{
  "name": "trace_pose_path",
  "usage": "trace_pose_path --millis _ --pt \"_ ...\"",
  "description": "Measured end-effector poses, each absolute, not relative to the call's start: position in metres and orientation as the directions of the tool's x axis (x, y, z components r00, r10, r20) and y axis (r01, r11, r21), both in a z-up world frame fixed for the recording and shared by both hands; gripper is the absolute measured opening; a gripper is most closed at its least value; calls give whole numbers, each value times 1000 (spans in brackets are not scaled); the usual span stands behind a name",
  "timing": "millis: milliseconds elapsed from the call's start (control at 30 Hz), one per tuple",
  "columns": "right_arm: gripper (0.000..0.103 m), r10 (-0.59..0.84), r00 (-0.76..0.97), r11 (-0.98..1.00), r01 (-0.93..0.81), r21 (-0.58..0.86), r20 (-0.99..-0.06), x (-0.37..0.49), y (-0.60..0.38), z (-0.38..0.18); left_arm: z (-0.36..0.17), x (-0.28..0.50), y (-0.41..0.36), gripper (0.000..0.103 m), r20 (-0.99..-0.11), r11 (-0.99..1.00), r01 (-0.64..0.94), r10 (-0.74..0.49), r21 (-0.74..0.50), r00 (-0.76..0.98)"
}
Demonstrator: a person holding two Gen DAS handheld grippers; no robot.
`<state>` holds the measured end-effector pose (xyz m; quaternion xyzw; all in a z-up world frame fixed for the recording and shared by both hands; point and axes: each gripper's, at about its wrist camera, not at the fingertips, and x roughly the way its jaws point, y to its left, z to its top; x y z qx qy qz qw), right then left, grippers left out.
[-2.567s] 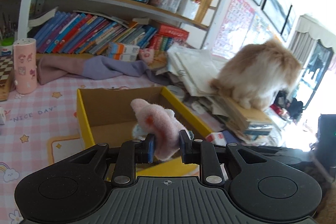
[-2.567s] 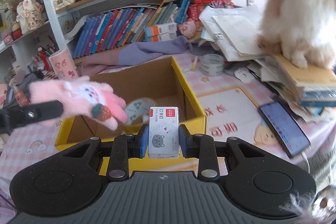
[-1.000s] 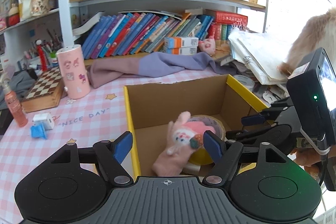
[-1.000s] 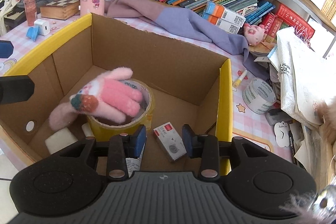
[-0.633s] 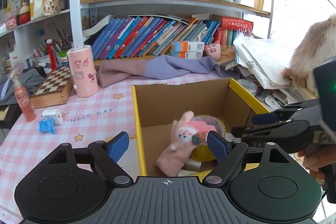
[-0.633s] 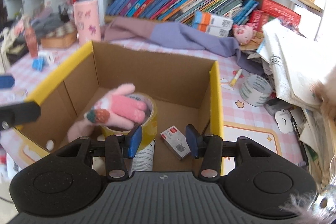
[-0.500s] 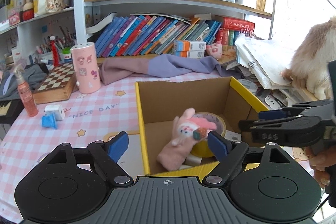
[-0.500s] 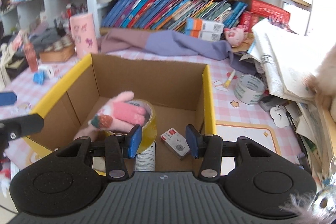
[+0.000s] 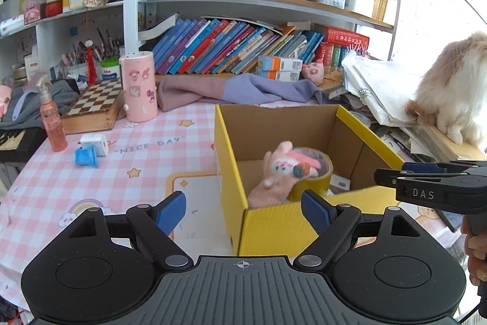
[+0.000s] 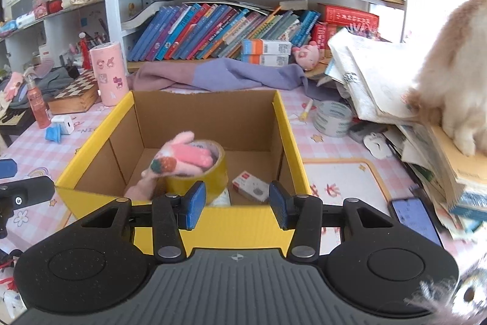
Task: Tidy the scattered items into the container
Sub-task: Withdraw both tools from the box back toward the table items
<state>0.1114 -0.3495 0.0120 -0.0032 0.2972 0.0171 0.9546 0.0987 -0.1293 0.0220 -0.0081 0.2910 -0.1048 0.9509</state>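
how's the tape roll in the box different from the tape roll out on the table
The tape roll in the box is yellow; the tape roll on the table is pale grey-white. The yellow one sits inside the cardboard box with a pink glove draped over it; the pale one stands uncovered on the pink checked tablecloth, right of the box, beside a pile of papers. Both lie flat with the hole facing up.

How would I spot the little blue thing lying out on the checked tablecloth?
Start at the yellow cardboard box and look left across the pink checked tablecloth, towards the wooden chessboard. The small blue piece lies against a white cube charger, the only blue item there.
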Motion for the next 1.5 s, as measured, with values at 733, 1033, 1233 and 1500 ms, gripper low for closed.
trace_pose_path --millis 733,1033,1233,1500 --pt "46 -74 789 995 95 2 -610 29 -272 2 16 49 -65 85 -583 943 319 -312 -95 750" --pt "46 -56 754 995 98 27 -654 12 -243 -9 6 36 -47 85 -628 936 344 -314 -77 712" --pt "46 -17 719 995 82 61 -695 7 -220 -19 0 27 -29 85 -655 940 334 -293 -66 696" --pt "47 28 716 998 22 62 -697 5 -189 -21 -2 17 1 85 -662 958 280 -252 -66 706"
